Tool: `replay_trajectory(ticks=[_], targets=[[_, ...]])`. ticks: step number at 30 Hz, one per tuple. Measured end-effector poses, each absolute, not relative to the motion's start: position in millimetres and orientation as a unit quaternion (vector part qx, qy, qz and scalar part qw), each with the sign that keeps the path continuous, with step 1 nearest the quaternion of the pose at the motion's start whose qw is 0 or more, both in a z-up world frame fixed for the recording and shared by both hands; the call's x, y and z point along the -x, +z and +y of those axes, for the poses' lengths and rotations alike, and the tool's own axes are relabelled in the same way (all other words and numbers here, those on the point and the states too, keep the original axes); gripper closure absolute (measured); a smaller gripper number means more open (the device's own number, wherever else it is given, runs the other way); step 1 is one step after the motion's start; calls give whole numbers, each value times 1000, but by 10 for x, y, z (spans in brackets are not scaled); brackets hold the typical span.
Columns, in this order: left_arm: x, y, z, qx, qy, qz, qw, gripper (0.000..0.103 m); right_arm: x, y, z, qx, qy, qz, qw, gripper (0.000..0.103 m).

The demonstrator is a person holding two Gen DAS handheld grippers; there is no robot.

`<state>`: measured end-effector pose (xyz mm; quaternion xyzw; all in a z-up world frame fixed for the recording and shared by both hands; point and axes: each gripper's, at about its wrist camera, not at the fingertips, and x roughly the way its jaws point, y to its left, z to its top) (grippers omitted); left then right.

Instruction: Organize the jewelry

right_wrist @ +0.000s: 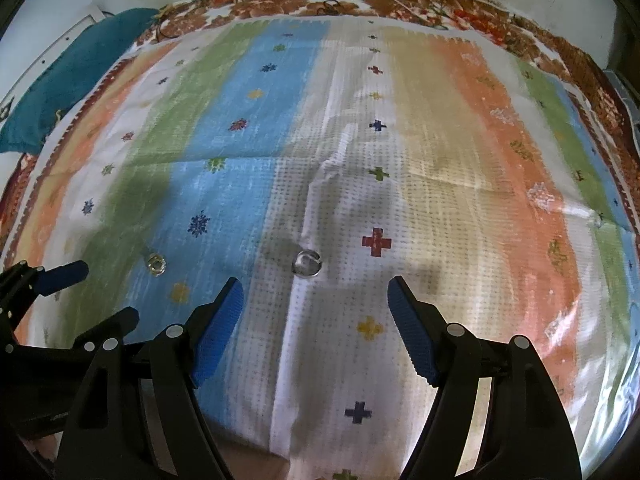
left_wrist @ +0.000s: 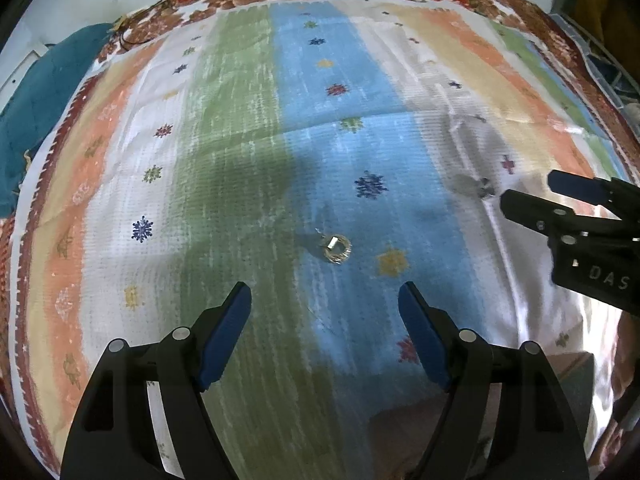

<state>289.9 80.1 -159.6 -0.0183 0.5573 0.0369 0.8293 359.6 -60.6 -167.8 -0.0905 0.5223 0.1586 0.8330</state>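
Two jewelry pieces on the cloth, one ahead of each claw.

Coiled ring-like piece (left_wrist: 338,249) lies on cloth (left_wrist: 248,184) just ahead of left claw (left_wrist: 325,300), between its fingers' line. Second piece (right_wrist: 306,264), possibly a ring, lies to its right, ahead of right claw (right_wrist: 315,300). Pieces well apart. Pillow (left_wrist: 36,112) at far left.

You can't make out what the small silvery piece (left_wrist: 483,188) beside the right hand-held gripper (left_wrist: 524,194) is in your left wrist view: it is tiny and smeared. The ring-shaped piece (right_wrist: 156,263) at the left of your right wrist view is likewise too small to identify. Your left hand-held gripper (right_wrist: 102,290) runs off that view's left edge, and the teal cloth (left_wrist: 36,120) is cut off at far left.
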Motion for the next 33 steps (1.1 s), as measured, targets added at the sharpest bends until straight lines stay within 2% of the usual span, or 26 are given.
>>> replay_trajectory(ticks=[20,26,28,29,31,33], targets=[[-3188,-1893,814,-1,11,567,823,30,-3879,-2036,-518,93,167,553,811,28],[-3243,-1890,776,-3,7,564,826,42,-3878,-2046,-517,95,166,552,812,29],[-3242,-1881,750,-7,-2,561,828,51,-3882,-2047,-515,96,167,552,812,30],[-3243,-1877,734,-10,-6,561,828,53,-3886,-2043,-517,98,164,550,813,33],[-3239,-1864,706,-14,-10,560,828,68,-3892,-2033,-527,95,162,547,816,43],[-3235,-1861,701,-14,-10,561,828,73,-3898,-2024,-560,86,157,547,818,50]])
